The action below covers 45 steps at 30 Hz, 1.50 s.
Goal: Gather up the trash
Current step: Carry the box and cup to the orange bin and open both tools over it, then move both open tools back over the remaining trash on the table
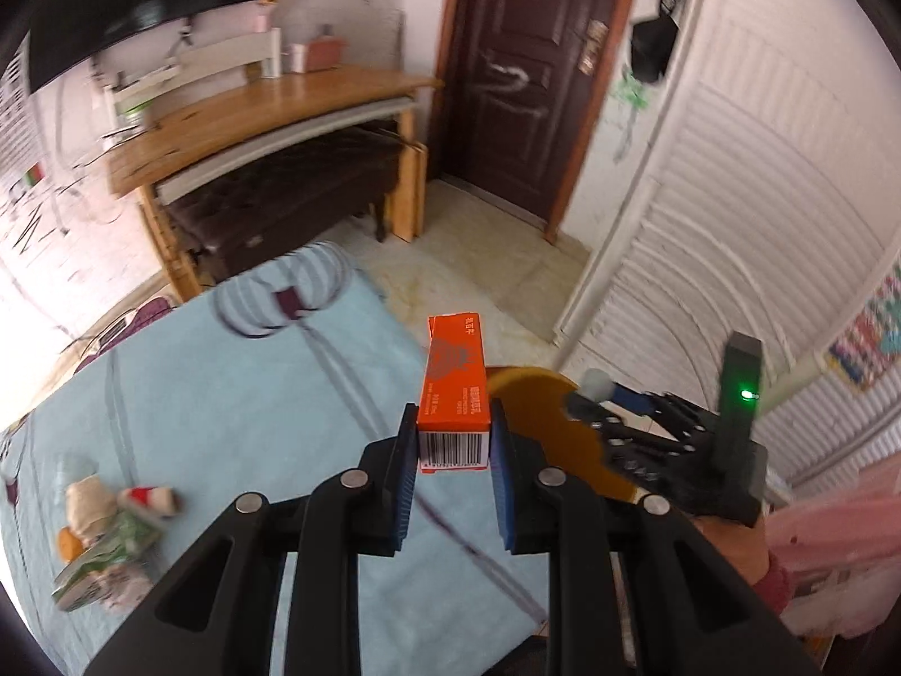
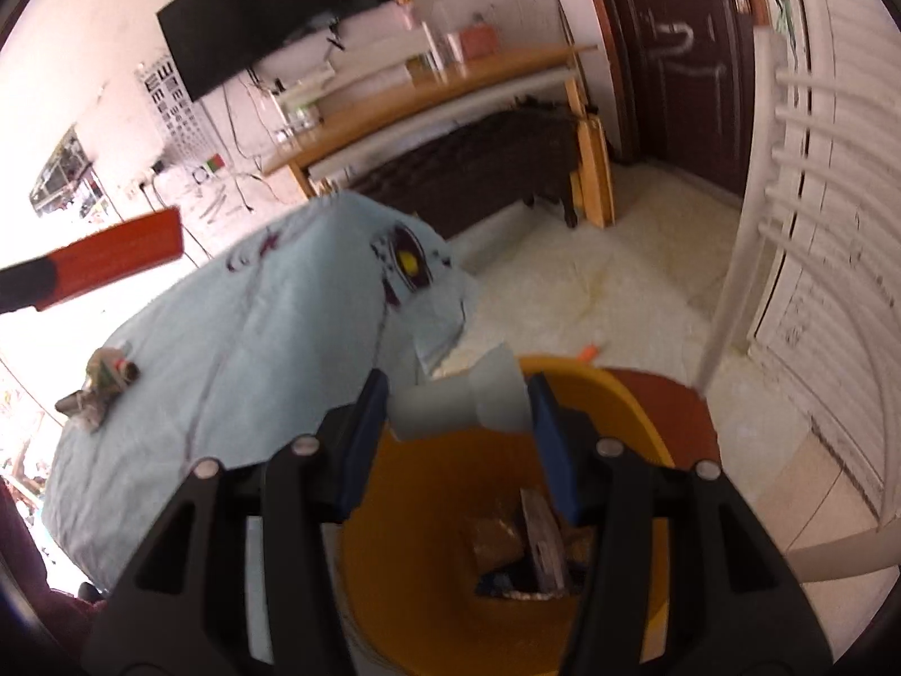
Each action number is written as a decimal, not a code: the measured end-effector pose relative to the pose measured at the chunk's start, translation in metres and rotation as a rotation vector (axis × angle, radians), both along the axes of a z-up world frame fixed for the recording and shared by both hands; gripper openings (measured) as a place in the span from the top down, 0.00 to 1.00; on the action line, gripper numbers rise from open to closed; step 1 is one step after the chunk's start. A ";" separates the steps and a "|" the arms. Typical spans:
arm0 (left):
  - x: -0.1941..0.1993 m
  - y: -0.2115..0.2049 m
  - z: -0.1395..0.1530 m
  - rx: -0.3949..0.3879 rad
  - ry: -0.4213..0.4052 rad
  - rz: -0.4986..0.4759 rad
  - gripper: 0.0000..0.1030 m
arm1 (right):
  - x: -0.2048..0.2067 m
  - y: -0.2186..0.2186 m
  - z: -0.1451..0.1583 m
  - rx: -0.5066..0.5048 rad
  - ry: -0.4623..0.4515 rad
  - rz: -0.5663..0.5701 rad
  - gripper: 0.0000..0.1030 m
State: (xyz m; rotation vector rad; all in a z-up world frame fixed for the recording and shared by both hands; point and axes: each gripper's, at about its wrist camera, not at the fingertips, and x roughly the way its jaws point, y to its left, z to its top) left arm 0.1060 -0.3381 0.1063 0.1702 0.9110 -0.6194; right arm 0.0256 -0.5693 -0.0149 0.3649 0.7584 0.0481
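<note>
Orange carton (image 1: pixel 453 394) sits clamped end-on in my left gripper (image 1: pixel 453 445), carried toward the yellow bin (image 2: pixel 608 394) beside the bed (image 1: pixel 197 394). My right gripper (image 2: pixel 459 411) pinches a crumpled white cup (image 2: pixel 459 403) directly over that bin's mouth, so letting go should drop it inside. More trash (image 1: pixel 107 529) lies on the bed.

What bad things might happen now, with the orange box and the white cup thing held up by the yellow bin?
1. The crumpled translucent white plastic cup sits only at the tips of the right hand-held gripper, near the round yellow trash bin's rim, so it might drop outside.
2. The long orange cardboard box is pinched at one end by the left hand-held gripper and may pivot or slip.
3. Leftover wrappers on the light blue bedsheet might get forgotten.
</note>
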 end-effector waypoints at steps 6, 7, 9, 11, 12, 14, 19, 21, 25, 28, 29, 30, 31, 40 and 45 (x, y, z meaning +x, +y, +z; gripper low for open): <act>-0.004 -0.047 -0.024 0.049 0.043 -0.066 0.82 | -0.003 -0.019 -0.010 0.034 0.006 -0.031 0.52; -0.002 -0.053 -0.027 0.055 0.048 -0.072 0.82 | -0.005 -0.022 -0.011 0.035 0.006 -0.040 0.47; -0.002 -0.063 -0.035 0.066 0.055 -0.085 0.82 | -0.007 -0.031 -0.010 0.038 0.002 -0.060 0.39; -0.003 -0.075 -0.043 0.079 0.063 -0.101 0.82 | -0.012 -0.042 -0.010 0.057 -0.005 -0.086 0.38; -0.002 -0.081 -0.048 0.084 0.070 -0.111 0.82 | -0.015 -0.045 -0.010 0.063 -0.009 -0.094 0.38; -0.002 -0.088 -0.056 0.076 0.089 -0.134 0.81 | -0.020 -0.054 -0.009 0.076 -0.016 -0.117 0.38; 0.001 -0.097 -0.065 -0.024 0.170 -0.185 0.64 | -0.029 -0.067 -0.004 0.083 -0.036 -0.152 0.37; 0.003 -0.094 -0.064 -0.054 0.185 -0.186 0.36 | -0.031 -0.068 -0.002 0.084 -0.042 -0.158 0.35; 0.004 -0.069 -0.058 -0.089 0.176 -0.128 0.31 | -0.030 -0.058 0.004 0.081 -0.055 -0.138 0.34; 0.004 -0.045 -0.053 -0.107 0.160 -0.078 0.31 | -0.027 -0.046 0.011 0.070 -0.067 -0.105 0.34; 0.006 -0.033 -0.051 -0.111 0.152 -0.051 0.31 | -0.025 -0.038 0.014 0.060 -0.071 -0.088 0.34; 0.008 -0.025 -0.048 -0.114 0.145 -0.032 0.30 | -0.022 -0.031 0.018 0.051 -0.075 -0.072 0.34; 0.010 -0.010 -0.045 -0.119 0.131 -0.003 0.30 | -0.019 -0.020 0.023 0.038 -0.078 -0.048 0.34; 0.020 0.099 -0.013 -0.160 0.019 0.218 0.25 | 0.008 0.055 0.052 -0.022 -0.098 0.099 0.28; 0.027 0.153 -0.008 -0.156 0.001 0.331 0.24 | 0.023 0.102 0.067 -0.033 -0.110 0.193 0.27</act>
